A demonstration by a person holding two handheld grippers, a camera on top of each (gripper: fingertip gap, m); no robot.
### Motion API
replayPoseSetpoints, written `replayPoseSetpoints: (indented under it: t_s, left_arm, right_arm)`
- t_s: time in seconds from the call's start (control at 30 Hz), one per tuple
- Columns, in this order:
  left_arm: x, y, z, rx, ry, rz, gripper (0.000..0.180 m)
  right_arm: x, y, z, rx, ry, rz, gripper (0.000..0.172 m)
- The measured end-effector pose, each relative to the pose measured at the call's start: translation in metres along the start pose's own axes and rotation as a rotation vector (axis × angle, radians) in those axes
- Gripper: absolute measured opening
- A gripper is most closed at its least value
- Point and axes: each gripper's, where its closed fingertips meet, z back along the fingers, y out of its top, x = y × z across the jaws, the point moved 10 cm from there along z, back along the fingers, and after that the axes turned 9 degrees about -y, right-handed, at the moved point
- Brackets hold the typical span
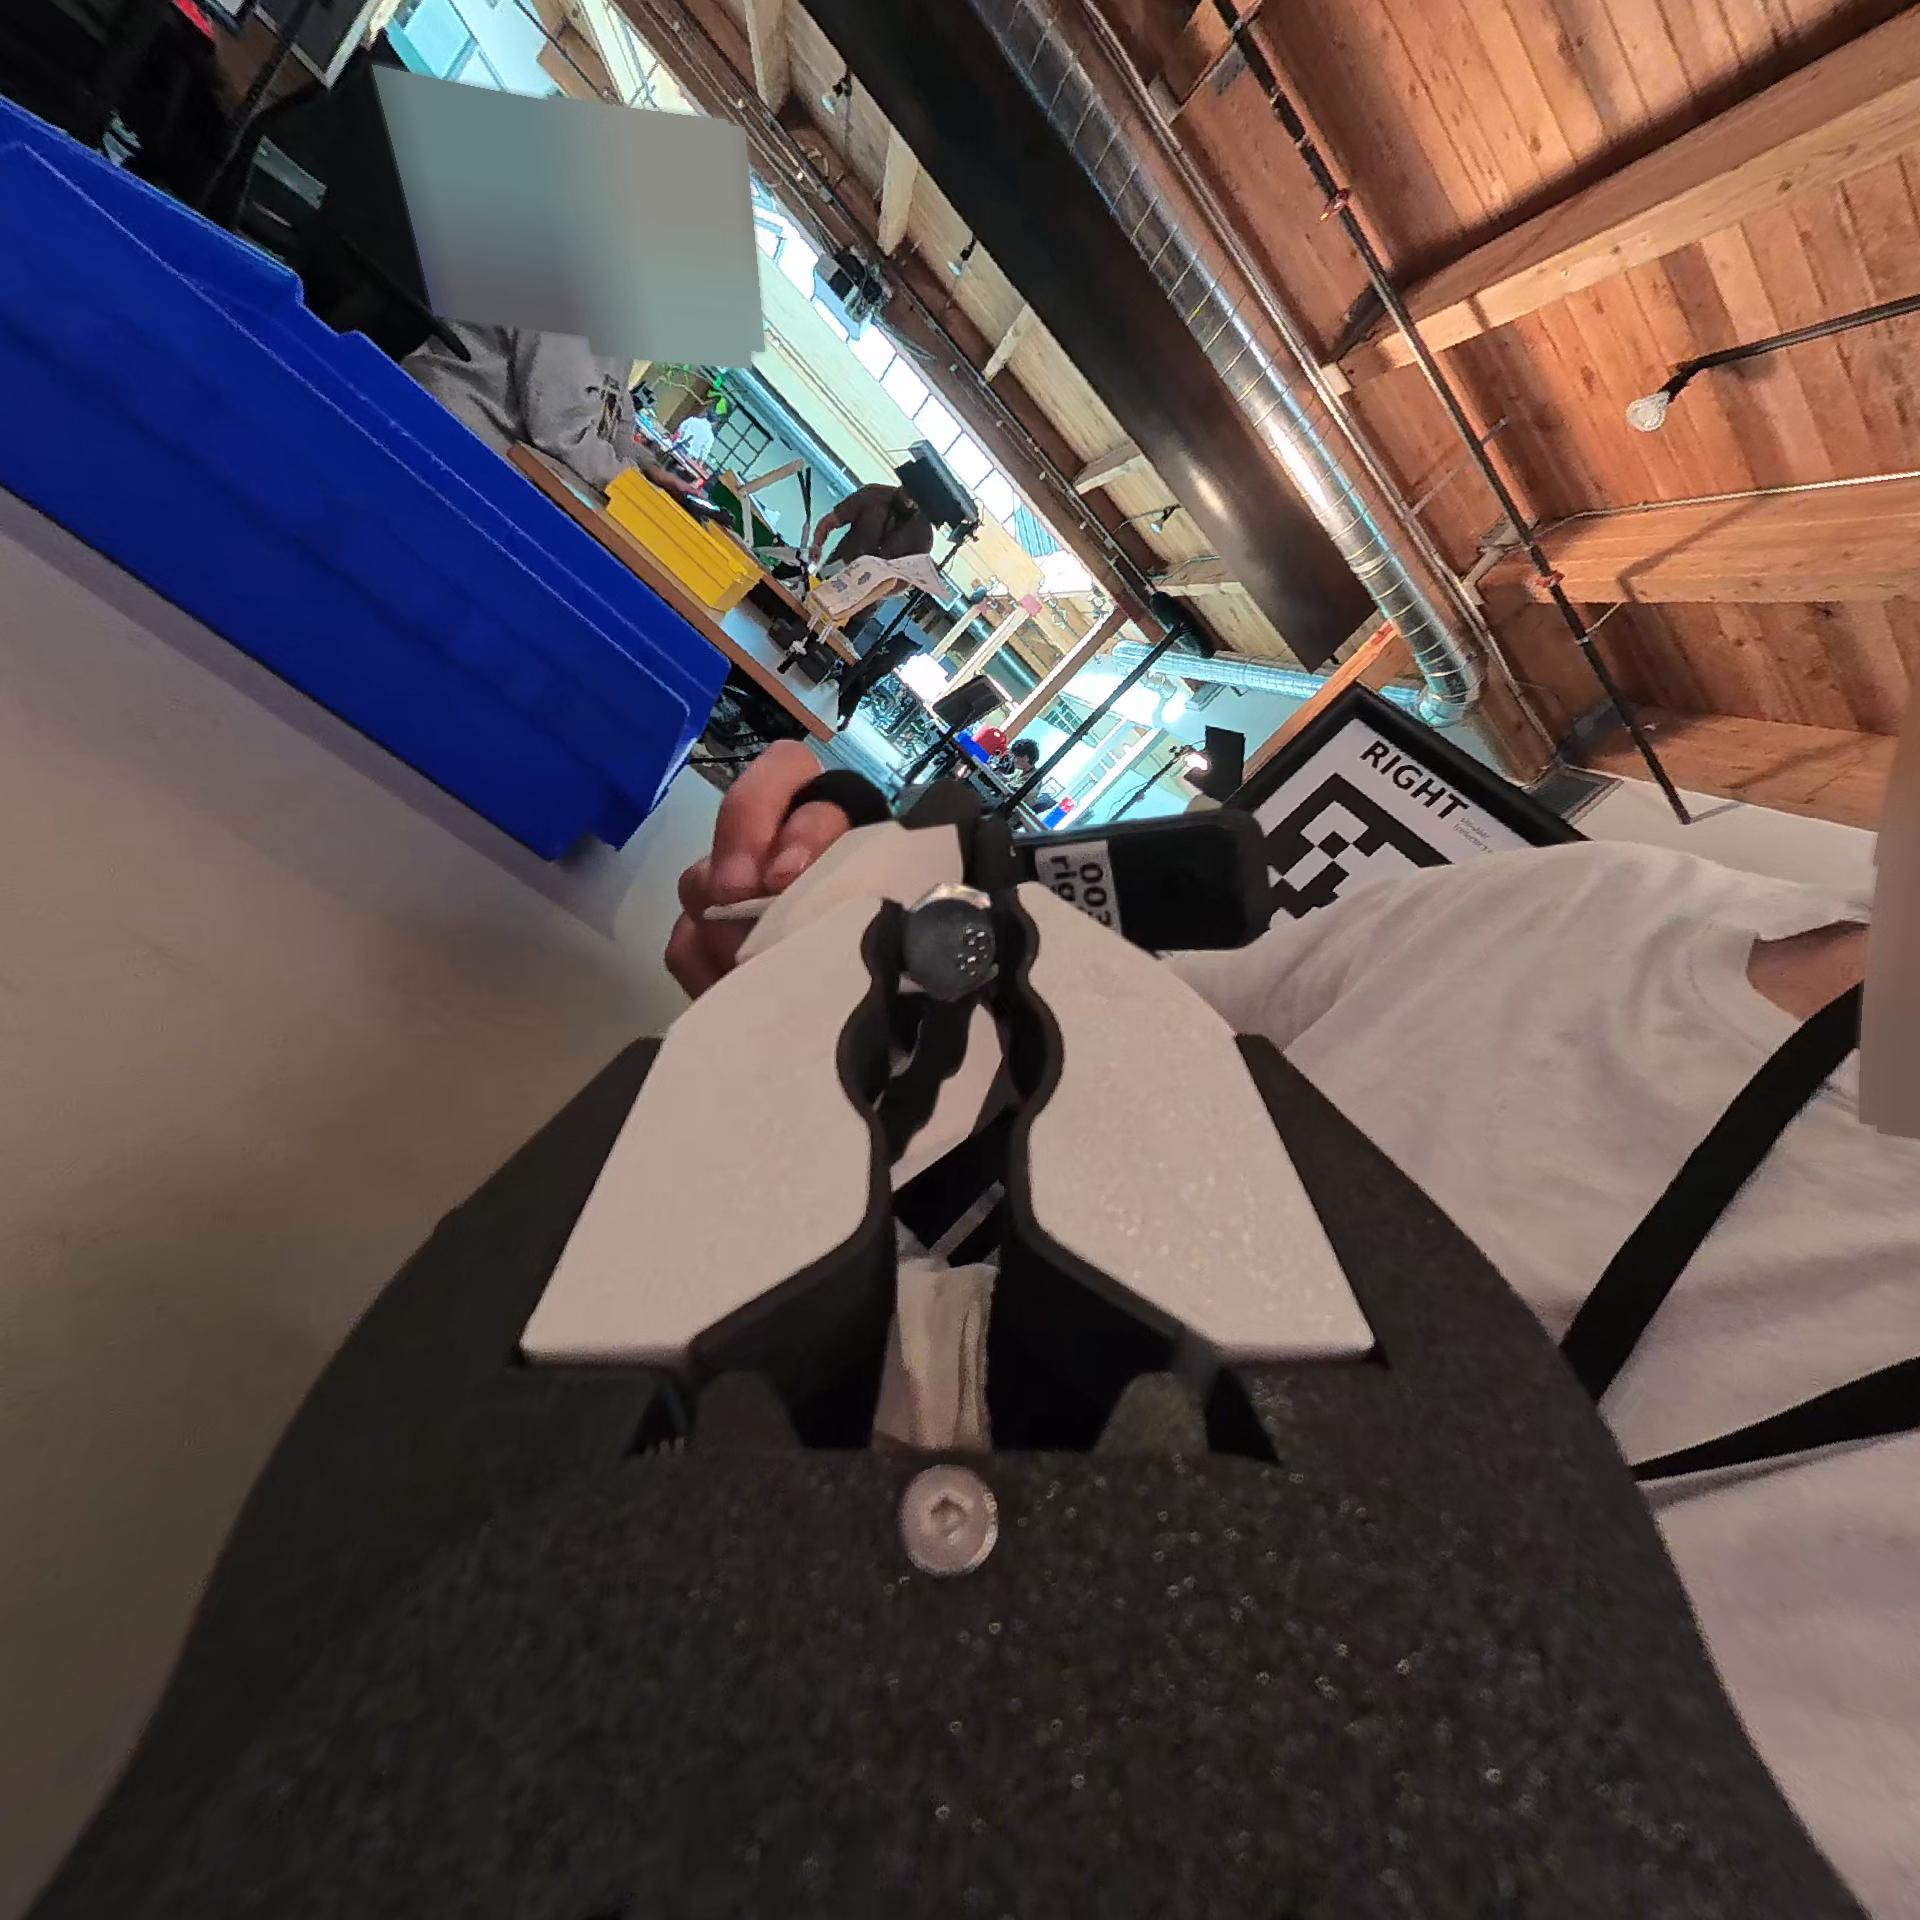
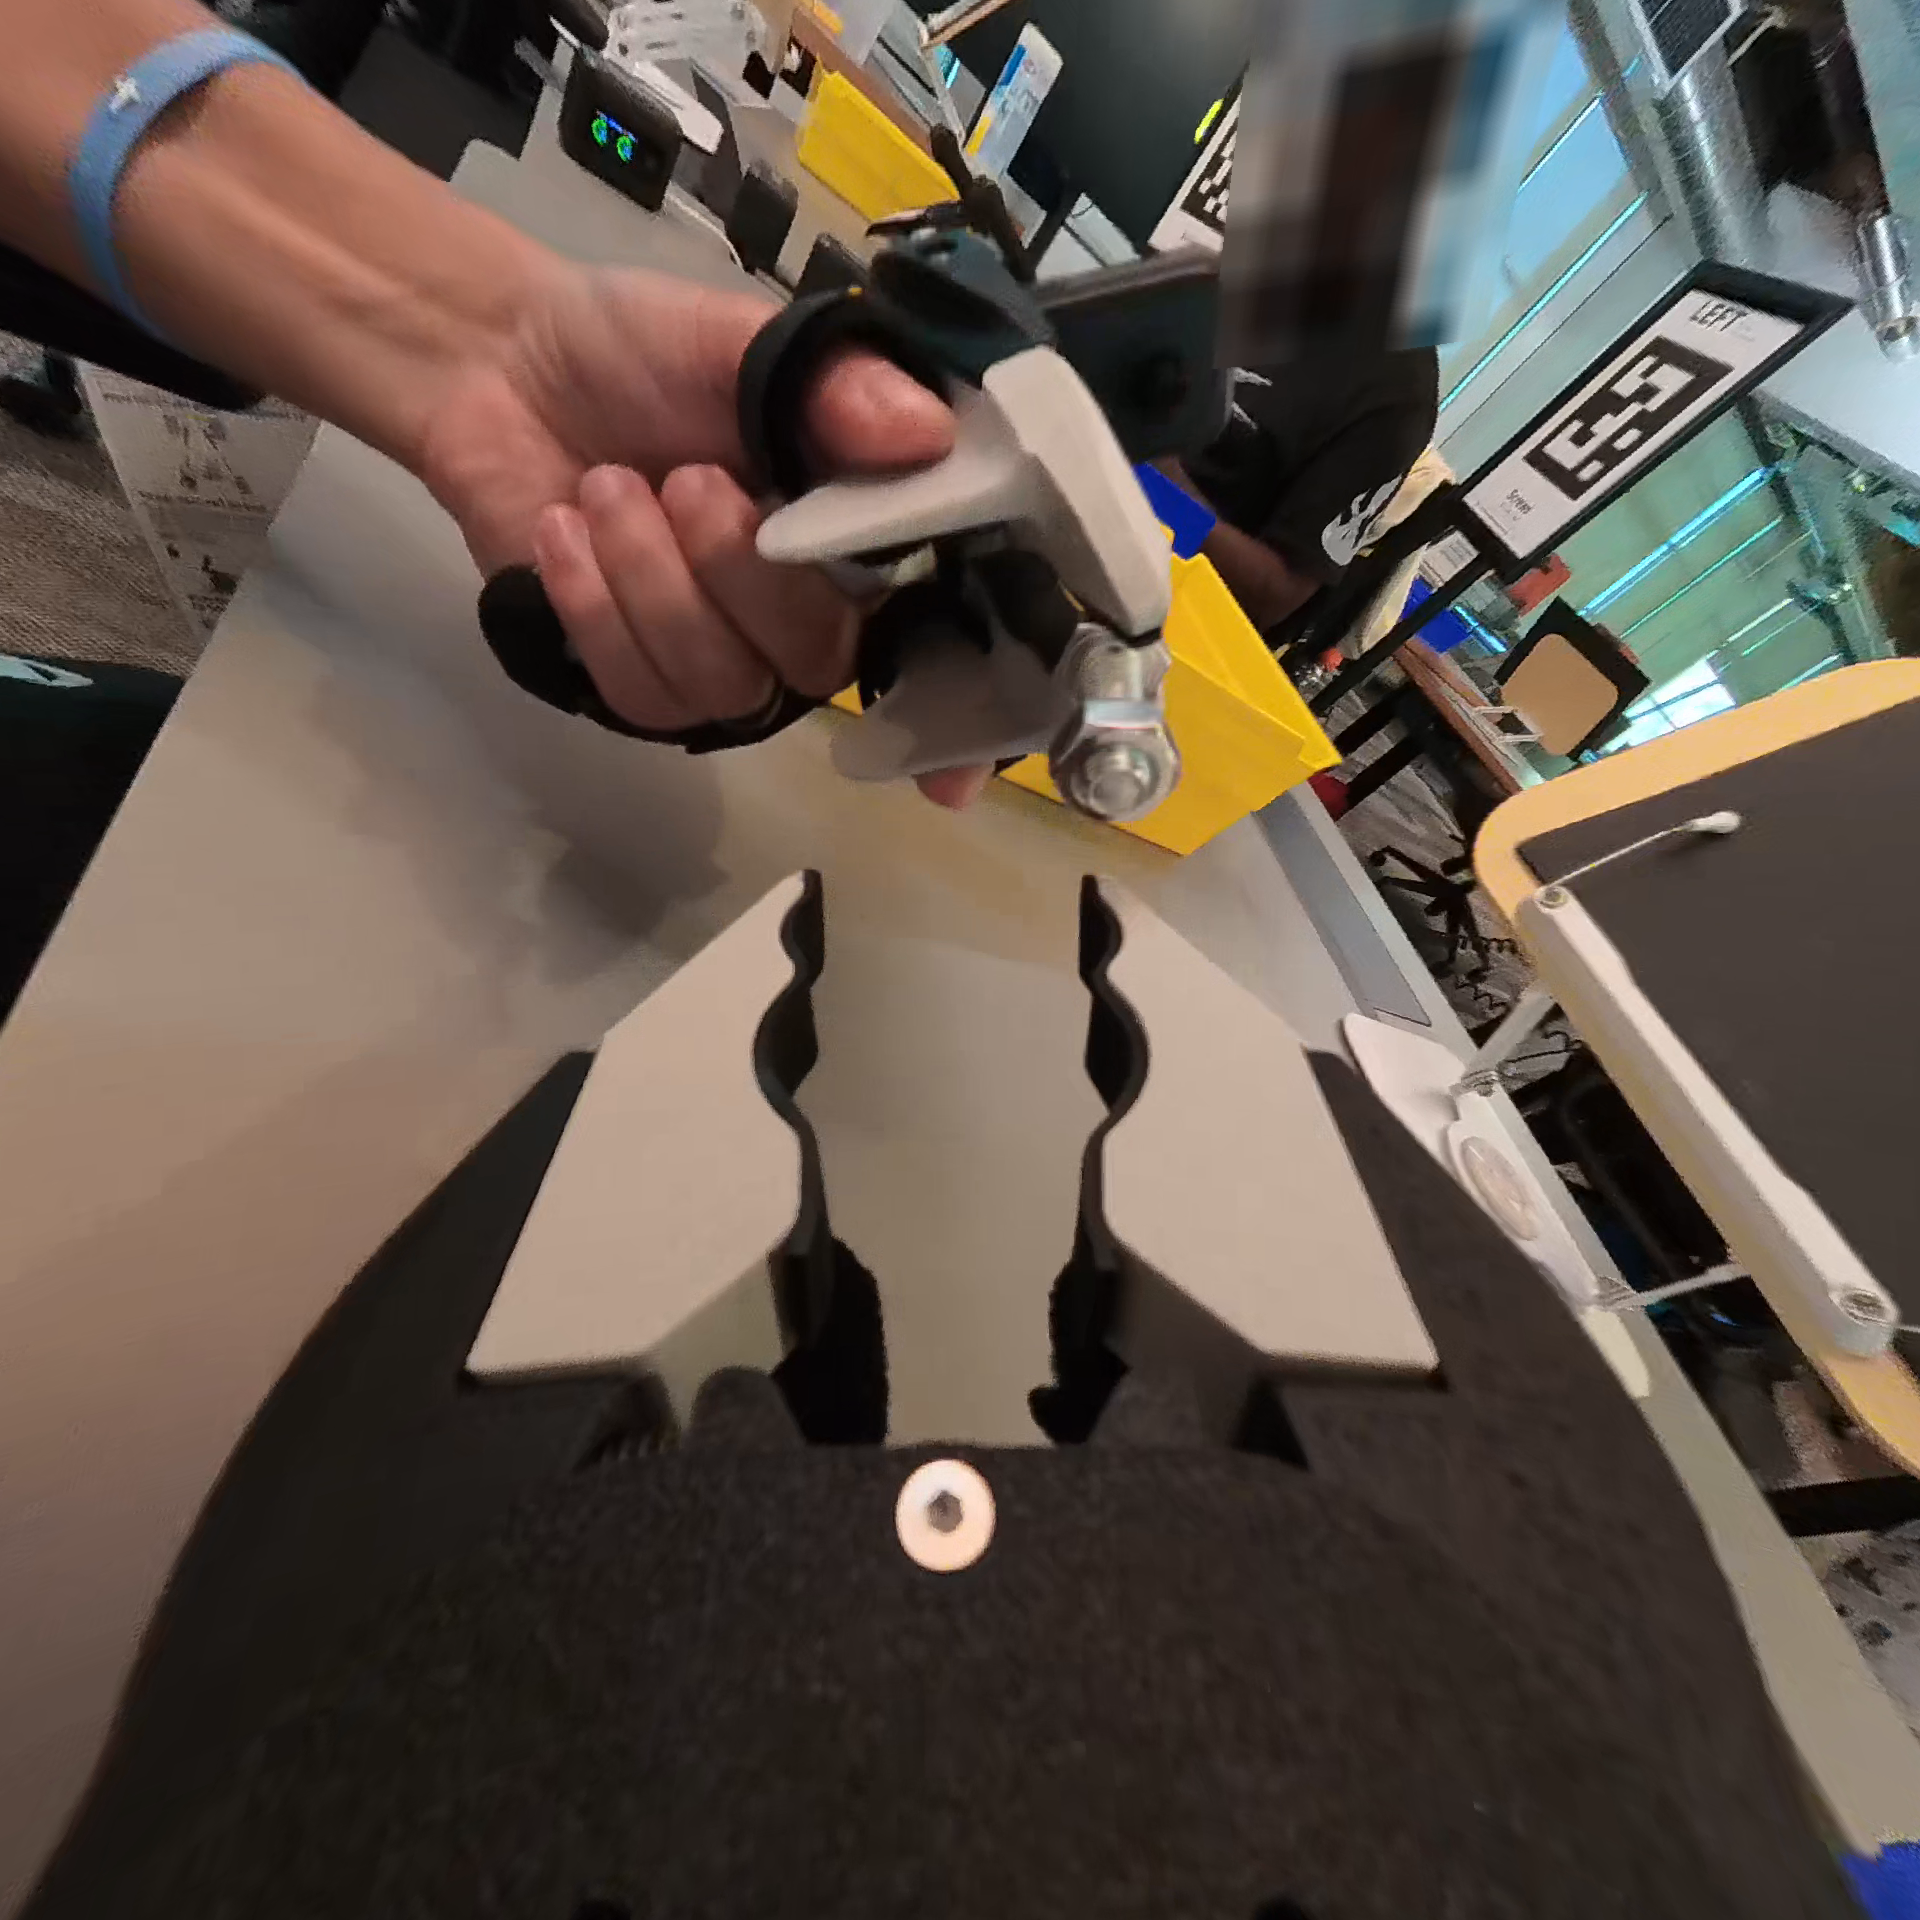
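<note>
The left gripper (image 2: 1112, 717), gripped in a bare hand (image 2: 644, 499), clamps a bolt (image 1: 948, 943); the right gripper (image 2: 948, 914) gapes wide, bare.

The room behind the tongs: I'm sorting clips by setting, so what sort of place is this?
Probably a workshop or lab in a converted industrial building: wooden beam ceiling with exposed metal duct, worktables carrying yellow parts bins and a blue bin, framed marker boards.

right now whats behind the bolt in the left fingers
Behind the bolt, clamped between the left gripper's fingers, are the right gripper, the hand holding it and a white shirt. The bolt's shank is hidden in this view.
</note>
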Motion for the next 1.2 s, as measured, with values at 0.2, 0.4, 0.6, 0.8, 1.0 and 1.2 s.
replayPoseSetpoints:
  t_s: [0.2, 0.4, 0.6, 0.8, 1.0, 1.2]
  left_arm:
    - [-0.003, 0.0, 0.003, 0.006, 0.025, 0.001, 0.017]
    - [-0.008, 0.0, 0.007, 0.013, 0.024, 0.022, 0.017]
    - [-0.007, -0.001, 0.006, 0.061, -0.013, 0.047, 0.017]
    - [-0.015, -0.001, 0.011, 0.126, 0.032, 0.119, 0.017]
    - [-0.017, -0.003, 0.011, 0.15, 0.081, 0.143, 0.017]
    - [-0.012, -0.006, 0.003, 0.095, 0.149, 0.096, 0.017]
  right_arm:
    - [0.013, 0.02, 0.012, 0.092, -0.093, 0.001, 0.047]
    - [0.003, 0.01, 0.005, 0.055, -0.044, -0.008, 0.05]
    - [0.0, -0.001, -0.003, -0.024, -0.051, 0.015, 0.05]
    - [0.006, 0.024, 0.011, 0.086, -0.184, 0.159, 0.05]
    - [0.0, 0.004, 0.0, -0.017, -0.163, 0.172, 0.052]
    - [0.005, 0.001, 0.003, -0.009, -0.17, 0.161, 0.051]
